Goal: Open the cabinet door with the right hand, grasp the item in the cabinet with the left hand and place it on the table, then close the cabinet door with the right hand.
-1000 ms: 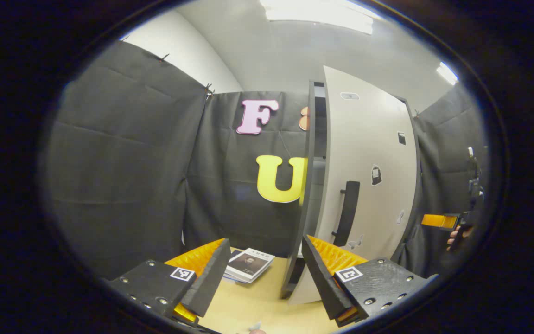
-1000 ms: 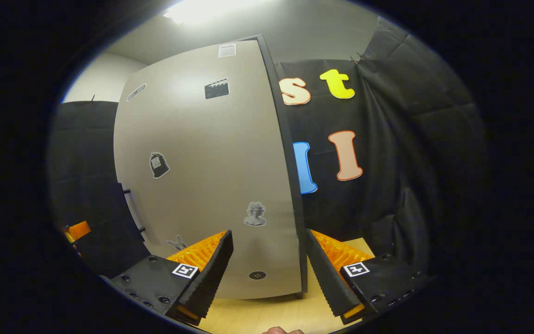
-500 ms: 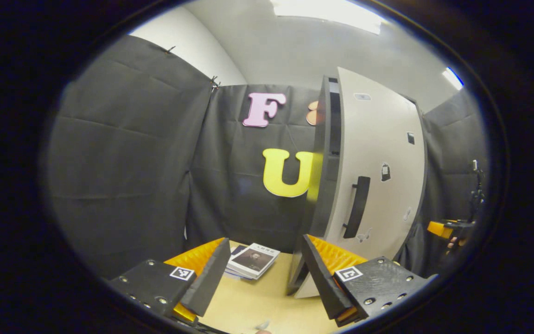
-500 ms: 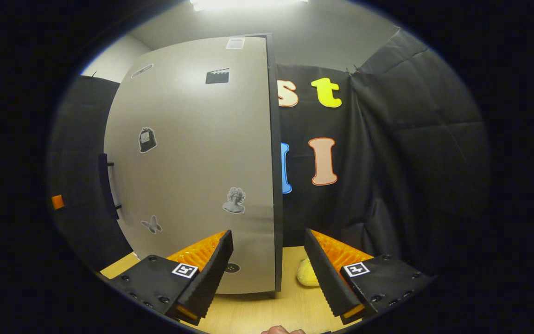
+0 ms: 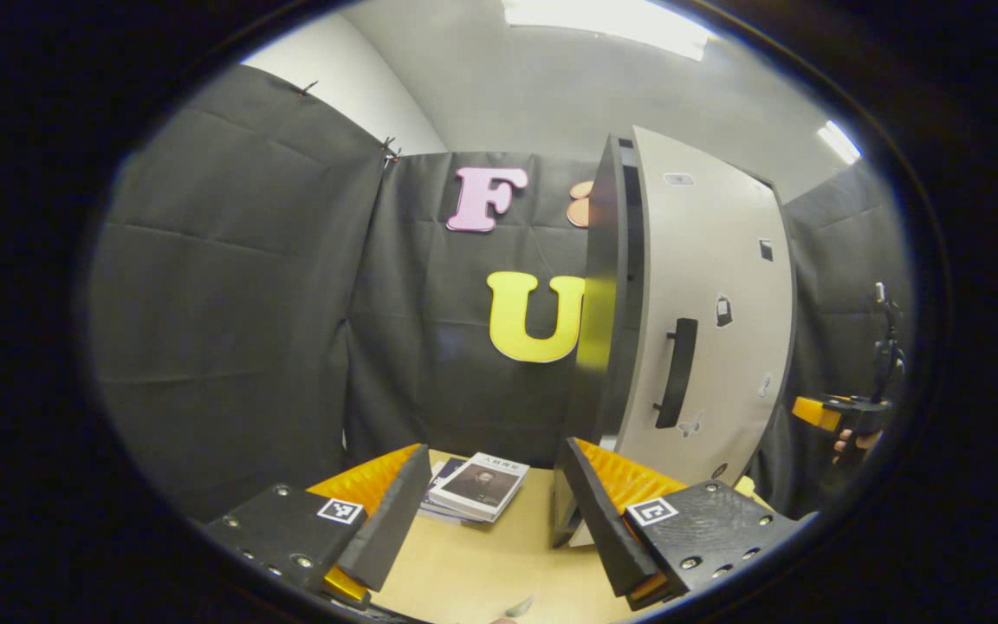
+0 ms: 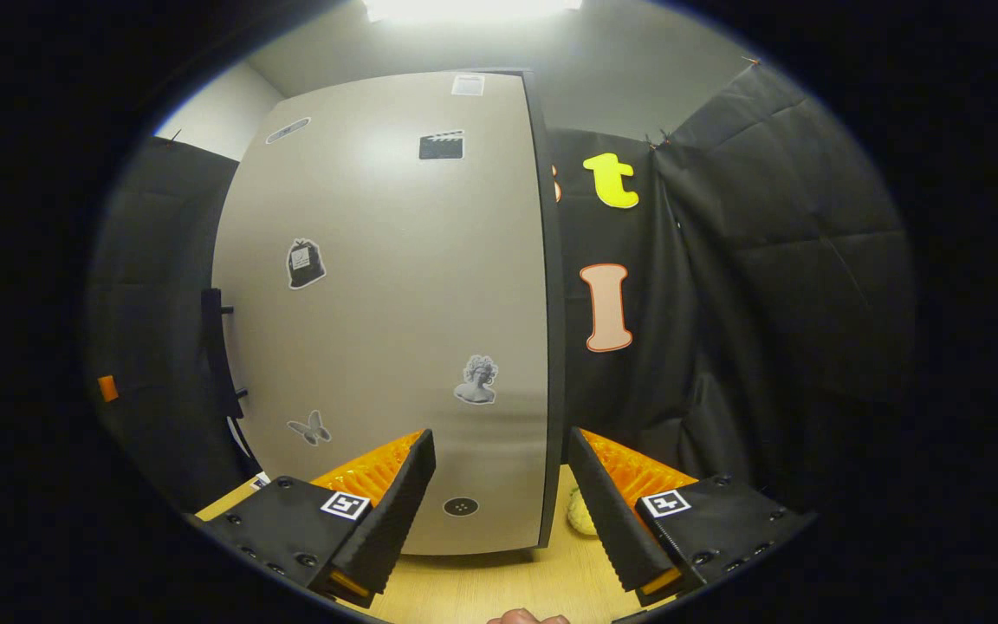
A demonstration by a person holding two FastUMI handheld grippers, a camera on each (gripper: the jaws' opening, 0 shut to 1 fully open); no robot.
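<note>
Right gripper view puts the cabinet door (image 6: 395,303) straight ahead of our right gripper (image 6: 499,498), whose fingers are spread wide and hold nothing; the door's hinge-side edge runs up just past the right finger, and we judge we are facing its flat front to press it shut. It is a smooth, matte beige panel with a dark rim, dotted with small stickers, and its black bar handle (image 6: 220,355) stands far off to the gripper's left. Low beside the right finger, beyond the door's edge, a soft yellow item (image 6: 580,516) sits on the pale wooden table (image 6: 499,589) (we take it for the thing taken out of the cabinet, though little of it shows). In the left gripper view our left gripper (image 5: 495,507) also hangs apart and empty above the table, which fits a finished placing. Ahead between its fingers lies a stack of glossy booklets (image 5: 477,485), and ahead to its right a narrow gap shows between door and cabinet.
</note>
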